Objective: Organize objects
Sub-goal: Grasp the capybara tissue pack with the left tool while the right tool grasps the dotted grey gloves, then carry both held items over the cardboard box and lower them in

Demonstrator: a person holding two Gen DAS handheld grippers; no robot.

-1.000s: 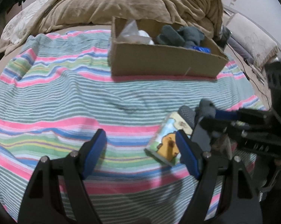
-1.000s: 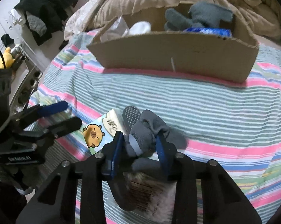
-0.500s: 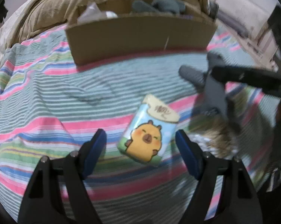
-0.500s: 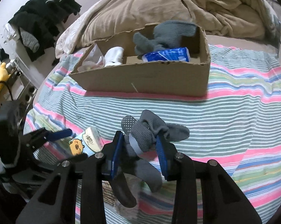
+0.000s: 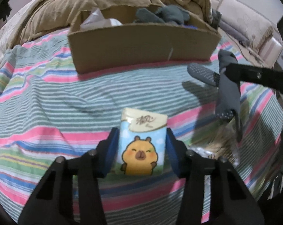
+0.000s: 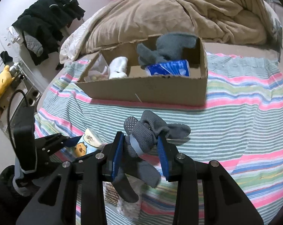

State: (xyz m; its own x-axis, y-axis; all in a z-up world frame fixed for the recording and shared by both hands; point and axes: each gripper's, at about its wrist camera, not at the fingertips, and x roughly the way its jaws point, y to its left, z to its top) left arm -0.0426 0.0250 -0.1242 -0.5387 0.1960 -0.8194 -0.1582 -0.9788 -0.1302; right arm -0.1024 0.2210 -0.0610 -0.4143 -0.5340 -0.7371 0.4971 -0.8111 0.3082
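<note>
L wrist: left gripper (image 5: 140,146) jaws clamp capybara tissue pack (image 5: 142,142) at 6 o'clock; cardboard box (image 5: 141,54) at 12.
R wrist: right gripper (image 6: 140,150) jaws grasp grey sock (image 6: 149,136); box at 12 holds grey plush (image 6: 165,46), blue pack (image 6: 168,68), white sock (image 6: 119,67).

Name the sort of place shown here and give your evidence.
Most likely a bedroom: the work surface is a bed with a striped sheet and rumpled tan duvet, and dark clothes hang by the wall.
</note>
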